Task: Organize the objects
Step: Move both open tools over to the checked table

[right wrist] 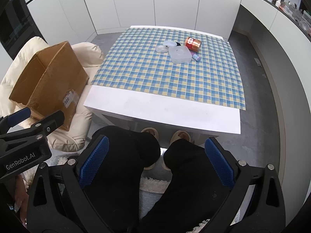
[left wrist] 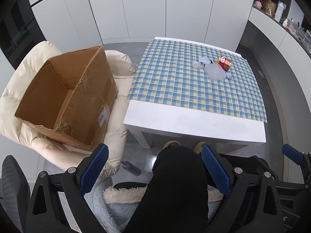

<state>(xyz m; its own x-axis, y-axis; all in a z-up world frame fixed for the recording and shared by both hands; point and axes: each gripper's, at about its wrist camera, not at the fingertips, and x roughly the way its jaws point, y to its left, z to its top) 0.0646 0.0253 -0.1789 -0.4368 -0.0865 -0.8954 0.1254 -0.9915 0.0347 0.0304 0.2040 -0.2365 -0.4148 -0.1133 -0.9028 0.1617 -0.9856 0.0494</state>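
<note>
Both claws hang wide apart and empty over the person's dark-trousered knees: left claw (left wrist: 155,167), right claw (right wrist: 155,161). Far across the white worktop (right wrist: 165,108), on its blue-and-yellow checked cloth (right wrist: 165,73), a red drinks can (right wrist: 192,43) lies beside a clear plastic box (right wrist: 179,54). An open brown cardboard box (left wrist: 64,97) sits on a cream armchair (left wrist: 17,97).

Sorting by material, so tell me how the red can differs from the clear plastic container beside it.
The red can is opaque, metallic and printed; the clear plastic container is see-through and plain. The can is a cylinder lying on its side; the container is flat, low and rounded-square, resting on its base. The container has the wider footprint. Both sit on the checked cloth at the table's far side.
</note>
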